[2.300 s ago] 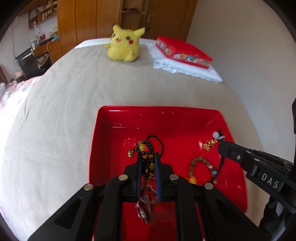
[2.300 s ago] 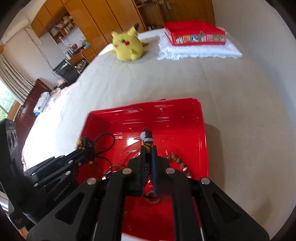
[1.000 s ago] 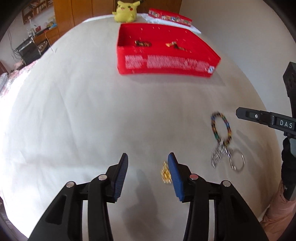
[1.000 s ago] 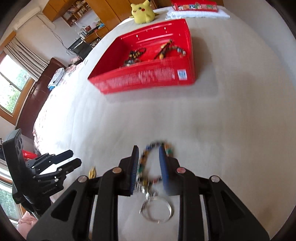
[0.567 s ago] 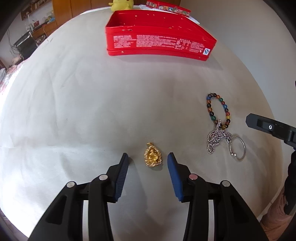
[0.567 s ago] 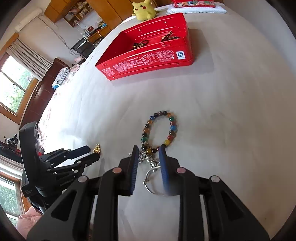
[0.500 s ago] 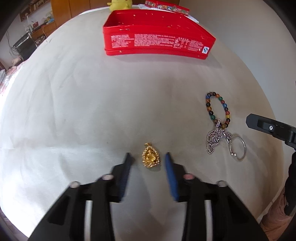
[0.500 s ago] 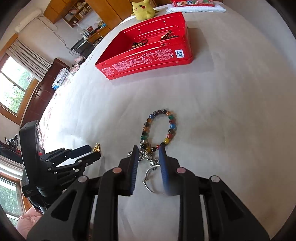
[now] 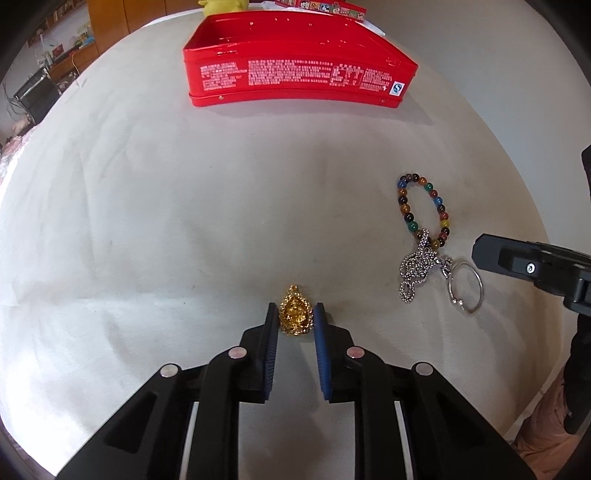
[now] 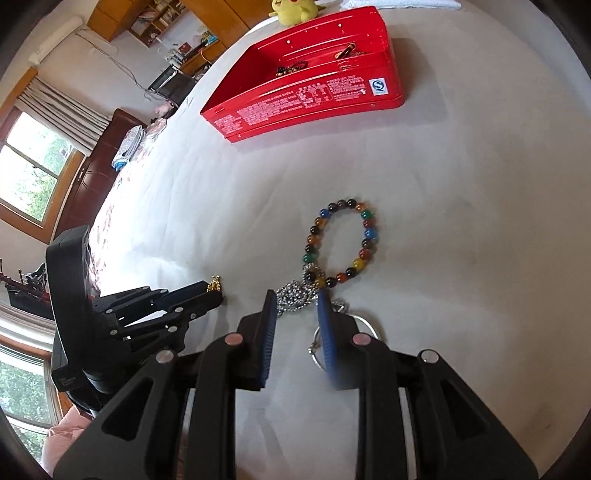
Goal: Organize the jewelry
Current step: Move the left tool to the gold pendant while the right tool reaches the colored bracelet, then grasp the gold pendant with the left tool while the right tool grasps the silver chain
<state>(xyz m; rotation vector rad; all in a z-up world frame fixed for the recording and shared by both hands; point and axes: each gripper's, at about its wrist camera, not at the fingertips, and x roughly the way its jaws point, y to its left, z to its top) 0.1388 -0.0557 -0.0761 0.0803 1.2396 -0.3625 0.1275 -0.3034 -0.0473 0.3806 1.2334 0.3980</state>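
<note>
A gold pendant (image 9: 294, 317) lies on the white bedsheet between the tips of my left gripper (image 9: 295, 314). Its jaws are closing and the pads touch the pendant's sides. To the right lie a multicoloured bead bracelet (image 9: 406, 214), a bunched silver chain (image 9: 417, 266) and a key ring (image 9: 476, 284), linked together. My right gripper (image 10: 295, 299) hangs low over them, jaws a little apart, with the silver chain (image 10: 295, 293) between its tips and not pinched. The bead bracelet (image 10: 365, 232) lies just beyond. The left gripper (image 10: 212, 291) and gold pendant (image 10: 214, 283) show at the left.
A red tin (image 9: 295, 74) stands open farther up the bed, with several jewelry pieces in the red tin (image 10: 314, 96). A yellow plush toy (image 10: 295, 11) sits behind it. Wooden cabinets and a window lie left of the bed. A pink sleeve shows at the lower edge.
Both grippers have come away from the red tin down to the sheet. The left jaws narrowed from wide apart to flanking the pendant closely. The right jaws kept their gap, now over the chain.
</note>
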